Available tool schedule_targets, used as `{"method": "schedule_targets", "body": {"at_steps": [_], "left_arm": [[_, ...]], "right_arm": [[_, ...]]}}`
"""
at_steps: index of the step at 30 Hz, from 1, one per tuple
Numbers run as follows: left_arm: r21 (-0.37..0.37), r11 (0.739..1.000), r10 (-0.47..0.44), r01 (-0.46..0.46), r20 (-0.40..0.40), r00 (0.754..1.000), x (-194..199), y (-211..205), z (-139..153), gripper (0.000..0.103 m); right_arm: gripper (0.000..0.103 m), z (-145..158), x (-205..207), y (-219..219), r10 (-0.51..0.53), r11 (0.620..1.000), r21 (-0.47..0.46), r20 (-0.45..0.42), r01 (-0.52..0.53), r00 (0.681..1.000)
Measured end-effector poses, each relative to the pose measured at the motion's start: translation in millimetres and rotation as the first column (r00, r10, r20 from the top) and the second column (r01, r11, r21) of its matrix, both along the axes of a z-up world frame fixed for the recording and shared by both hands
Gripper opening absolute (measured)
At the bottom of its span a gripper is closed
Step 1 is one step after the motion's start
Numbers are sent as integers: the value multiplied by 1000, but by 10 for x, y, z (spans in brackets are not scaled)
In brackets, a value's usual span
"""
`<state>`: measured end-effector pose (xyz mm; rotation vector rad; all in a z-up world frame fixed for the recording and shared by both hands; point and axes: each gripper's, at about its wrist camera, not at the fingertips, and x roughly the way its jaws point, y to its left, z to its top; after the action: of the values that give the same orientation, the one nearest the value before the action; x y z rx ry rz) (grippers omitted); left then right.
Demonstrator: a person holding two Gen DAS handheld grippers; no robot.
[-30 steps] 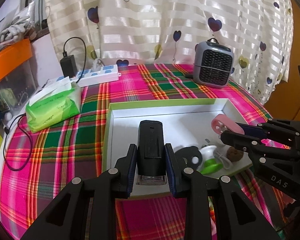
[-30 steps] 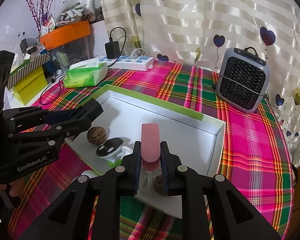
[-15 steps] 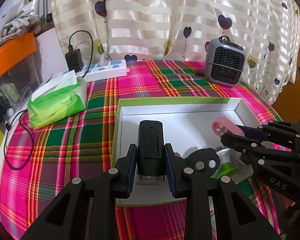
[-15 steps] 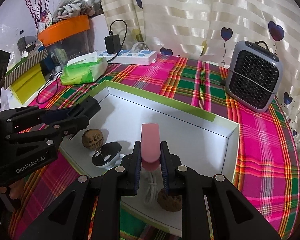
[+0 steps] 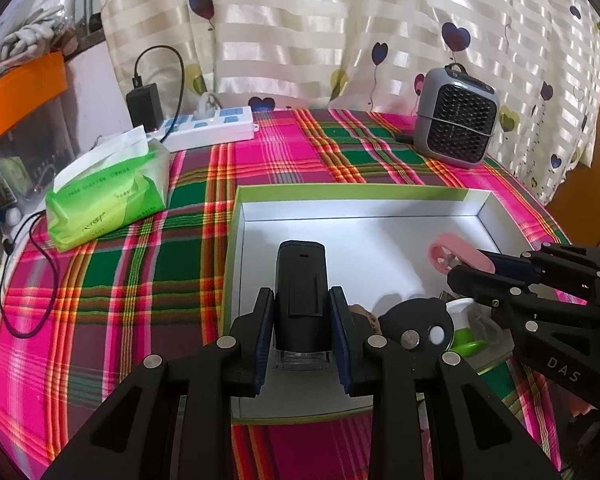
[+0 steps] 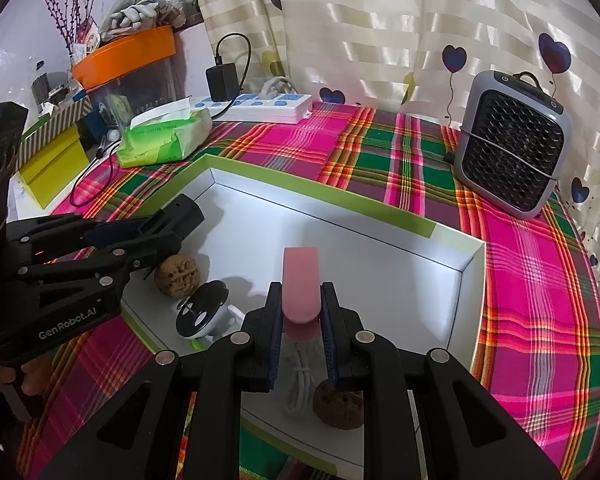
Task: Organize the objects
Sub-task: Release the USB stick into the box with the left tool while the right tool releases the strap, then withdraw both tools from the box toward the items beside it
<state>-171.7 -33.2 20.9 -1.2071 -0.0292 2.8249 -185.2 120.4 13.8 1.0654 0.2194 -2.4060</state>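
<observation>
Holding, left wrist view: my left gripper [image 5: 302, 330] is clenched on the black device [image 5: 300, 280], which stands out over the near-left floor of the white box [image 5: 340, 200].
Change, left wrist view: the box sits lower and nearer in view than a second ago, and the heater [image 5: 456, 120] has slid from 12 toward 1 o'clock; my clamp looks just as it did.
Neighbour, left wrist view: at 3 o'clock my right gripper [image 5: 476, 268] holds the pink piece [image 5: 456, 254].
Writing, left wrist view: "DAS" on that gripper's body; small print on the green tissue pack [image 5: 108, 196], too small to read.
Holding, right wrist view: my right gripper [image 6: 300, 320] grasps the pink piece [image 6: 300, 286] above the box floor [image 6: 380, 276].
Change, right wrist view: more of the box floor shows, and a walnut [image 6: 177, 276] and a second one [image 6: 337, 404] lie clear in it.
Meaning: I judge both pieces poised over the box, neither yet set down.
Writing, right wrist view: "GenRobot.AI" on my left gripper [image 6: 140, 236] at 9 o'clock.
</observation>
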Motion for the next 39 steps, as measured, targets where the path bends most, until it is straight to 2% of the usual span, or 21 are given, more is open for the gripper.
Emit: {"method": "schedule_targets", "body": {"at_steps": [10,18,29,39], "left_arm": [[12,1000,-17,17,0,1000,16,22,7,25],[22,1000,-20,20,-20,1000,96,40,86,26],[31,999,-42,44,-59,997,339,161,246,26],[39,998,-51,53,-65,997,600,259,242,26]], "right_arm": [[21,19,33,2,-5,1000,7,-16,5,1000],[30,120,146,39,-12,1000,-6,-54,12,998],[31,260,443,62,-5,999,-44,-99,1,995],[31,268,721,97,-1,996,-88,-111,-8,994]]}}
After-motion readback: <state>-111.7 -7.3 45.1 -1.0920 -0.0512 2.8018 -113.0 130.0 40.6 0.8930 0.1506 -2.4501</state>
